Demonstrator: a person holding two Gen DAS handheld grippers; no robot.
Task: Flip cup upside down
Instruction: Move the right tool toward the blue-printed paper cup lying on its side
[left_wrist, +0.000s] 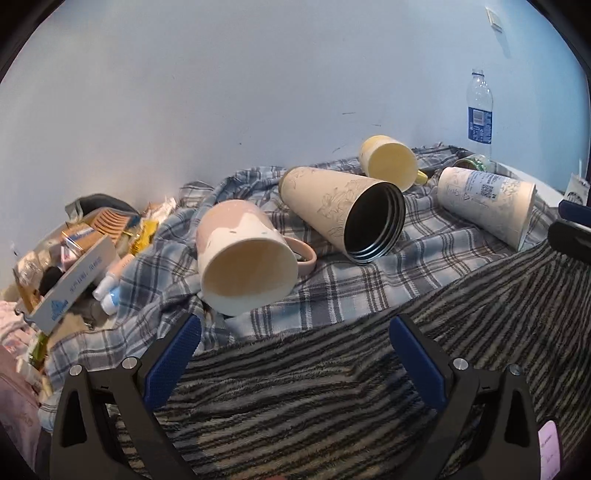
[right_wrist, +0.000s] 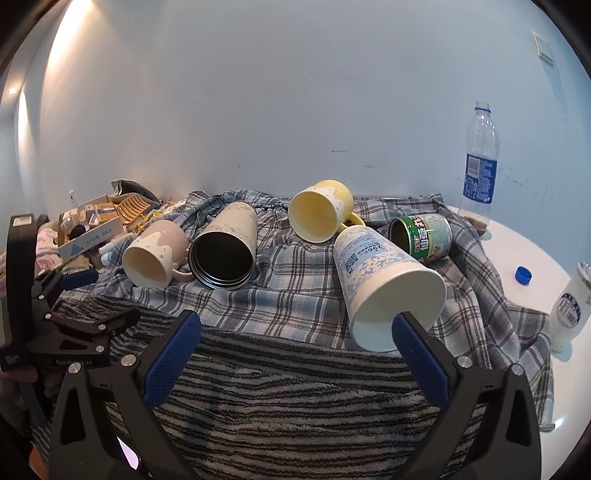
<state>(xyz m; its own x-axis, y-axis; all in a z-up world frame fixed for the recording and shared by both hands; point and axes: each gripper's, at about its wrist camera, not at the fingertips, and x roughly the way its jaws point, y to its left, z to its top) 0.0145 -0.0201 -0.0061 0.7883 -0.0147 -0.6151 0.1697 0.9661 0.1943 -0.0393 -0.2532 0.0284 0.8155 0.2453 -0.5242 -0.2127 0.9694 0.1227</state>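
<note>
Plaid cloth over white table

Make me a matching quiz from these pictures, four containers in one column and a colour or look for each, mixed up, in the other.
Column one:
1. mug with handle, far left
2. tall tumbler
3. mug at the back
4. can

Column two:
A. green label
B. yellow
C. pink and cream
D. beige outside, dark inside

Pairs: 1-C, 2-D, 3-B, 4-A

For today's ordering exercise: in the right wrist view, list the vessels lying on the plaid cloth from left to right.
Pink mug → dark-lined tumbler → yellow mug → paper cup → green can.
</note>
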